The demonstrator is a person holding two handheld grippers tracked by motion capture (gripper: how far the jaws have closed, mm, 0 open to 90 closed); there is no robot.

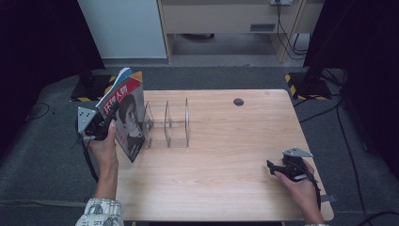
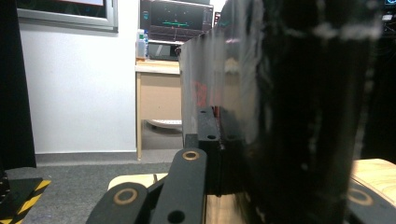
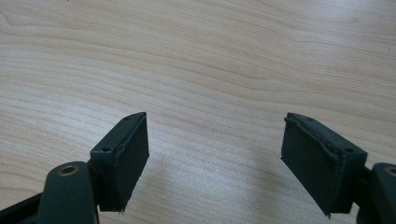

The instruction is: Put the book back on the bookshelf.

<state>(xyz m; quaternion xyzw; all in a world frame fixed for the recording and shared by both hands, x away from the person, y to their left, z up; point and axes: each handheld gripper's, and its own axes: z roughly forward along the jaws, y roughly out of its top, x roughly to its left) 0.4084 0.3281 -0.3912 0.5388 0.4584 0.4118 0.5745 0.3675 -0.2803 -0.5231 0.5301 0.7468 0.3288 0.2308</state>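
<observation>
A book (image 1: pixel 128 115) with a red-titled cover and a dark portrait stands tilted at the table's left edge, its lower corner near the wood. My left gripper (image 1: pixel 104 120) is shut on its left side, held by a hand. In the left gripper view the dark book (image 2: pixel 289 112) sits close between the jaws, with my left gripper (image 2: pixel 219 140) clamped on it. A clear plastic divider rack (image 1: pixel 167 123) stands just right of the book. My right gripper (image 1: pixel 272 165) rests low at the table's right front; my right gripper (image 3: pixel 215 161) is open over bare wood.
The wooden table (image 1: pixel 226 179) has a dark cable hole (image 1: pixel 238 101) near its far edge. Beyond it are a light cabinet (image 1: pixel 226 23), grey floor, and black stands with yellow-black striped bases (image 1: pixel 301 84) on both sides.
</observation>
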